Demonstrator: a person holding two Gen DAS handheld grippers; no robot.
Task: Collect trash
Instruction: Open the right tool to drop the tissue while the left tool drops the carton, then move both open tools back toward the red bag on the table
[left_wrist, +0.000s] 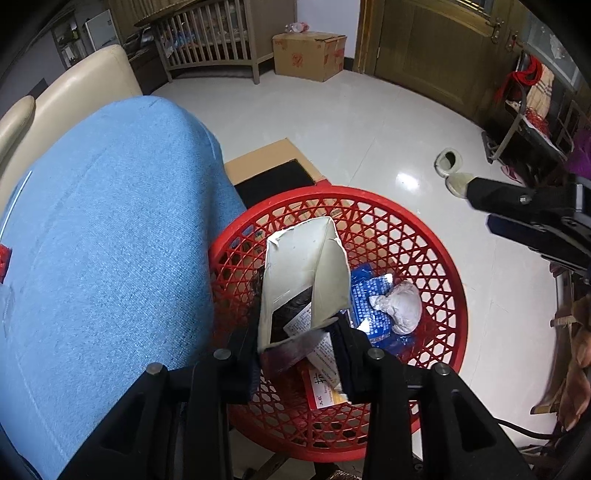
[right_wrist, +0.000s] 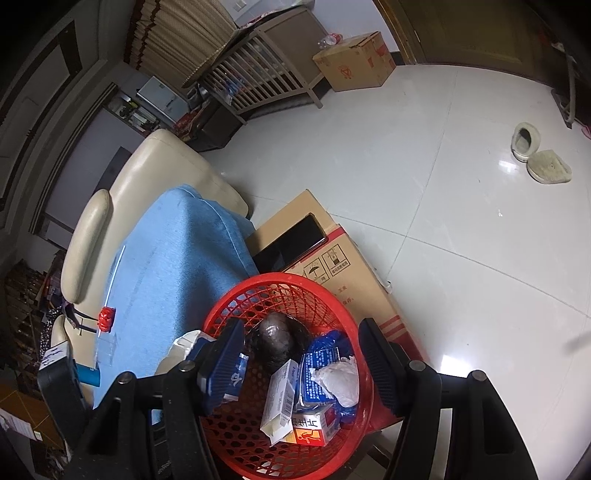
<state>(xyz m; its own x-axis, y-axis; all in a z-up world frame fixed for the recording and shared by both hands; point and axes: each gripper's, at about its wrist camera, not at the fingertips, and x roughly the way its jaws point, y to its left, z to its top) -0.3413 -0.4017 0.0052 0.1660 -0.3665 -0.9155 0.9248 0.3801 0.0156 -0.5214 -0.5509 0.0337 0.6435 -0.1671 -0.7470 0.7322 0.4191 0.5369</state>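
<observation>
A red mesh basket (left_wrist: 424, 229) stands on the floor beside a blue-covered sofa seat (left_wrist: 110, 240). My left gripper (left_wrist: 299, 343) is shut on a torn white carton (left_wrist: 295, 269), holding it over the basket. Inside lie a crumpled white tissue (left_wrist: 402, 306), a blue wrapper (left_wrist: 369, 291) and an orange-red box (left_wrist: 325, 391). In the right wrist view my right gripper (right_wrist: 299, 354) is open and empty above the basket (right_wrist: 229, 310), which holds a dark bag (right_wrist: 275, 343), a white box (right_wrist: 280, 402), the tissue (right_wrist: 340, 380) and the orange box (right_wrist: 314, 428). The right gripper's body (left_wrist: 532, 214) shows at the right of the left view.
A cardboard box (right_wrist: 332, 266) with a dark tablet (right_wrist: 291, 240) on top stands behind the basket. A small red thing (right_wrist: 105, 319) lies on the blue cover. Slippers (right_wrist: 539, 158) lie on the tiled floor. A crib (right_wrist: 258, 77) and another carton (right_wrist: 354, 66) stand far back.
</observation>
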